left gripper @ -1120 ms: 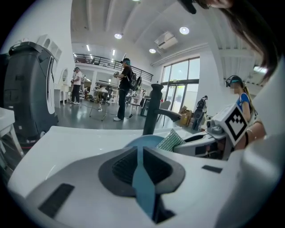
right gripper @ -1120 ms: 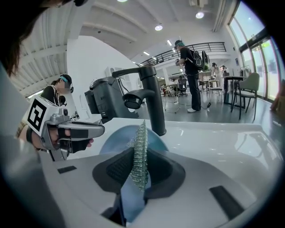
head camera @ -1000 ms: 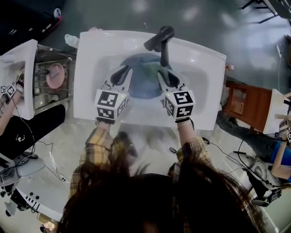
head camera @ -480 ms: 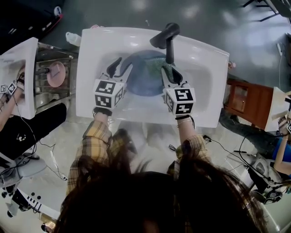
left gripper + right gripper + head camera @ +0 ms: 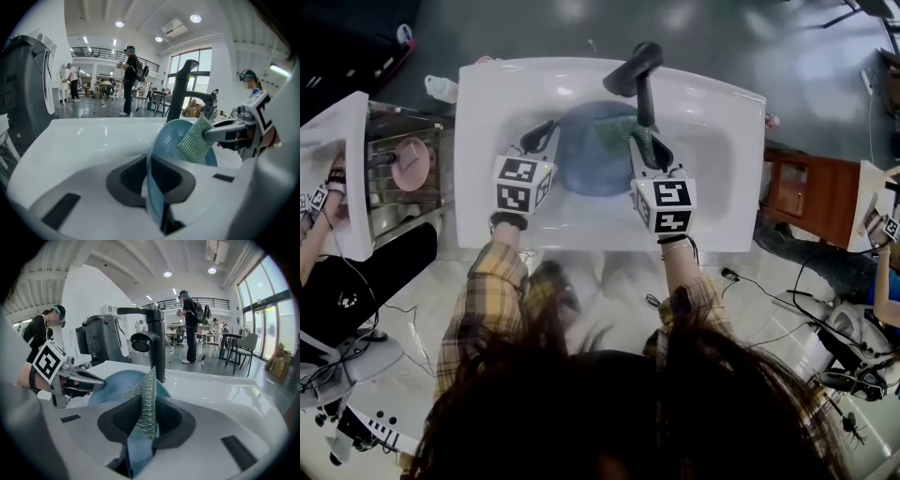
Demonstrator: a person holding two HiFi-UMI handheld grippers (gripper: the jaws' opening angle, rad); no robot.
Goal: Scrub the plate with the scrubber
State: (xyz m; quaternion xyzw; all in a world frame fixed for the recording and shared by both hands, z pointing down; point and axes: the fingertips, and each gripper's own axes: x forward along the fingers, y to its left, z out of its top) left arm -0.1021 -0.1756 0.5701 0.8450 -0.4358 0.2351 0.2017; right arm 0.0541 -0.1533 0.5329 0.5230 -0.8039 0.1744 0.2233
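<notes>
**In the white sink, a plate under the scrubber**

Over the white sink (image 5: 487,112), below the black tap (image 5: 637,70), holds a blue plate (image 5: 591,159) up on edge and tilted, inside the basin. Pinches the plate's left rim in the left gripper (image 5: 548,139). Has just been closing those jaws, with the rim between the dark pads and pressed from both sides. Clenches the right gripper (image 5: 649,148) on a green mesh scrubber (image 5: 194,140). Lets the mesh stand up between the pads and poke out past the tips. Lays the scrubber against the plate's hollow face, toward its right edge and just beside the tap's upright column. Points both grippers forward and down into the basin, one on each side of the plate. Turns the marker cubes back toward the sink's near edge. Wears plaid sleeves (image 5: 487,281), seen from above, reaching in from the front of the sink. Stands beside a second white sink (image 5: 337,169) at the left. Faces, through the gripper views, a bright hall with ceiling lights, tall windows and other people (image 5: 130,79) on their feet well behind the tap.
</notes>
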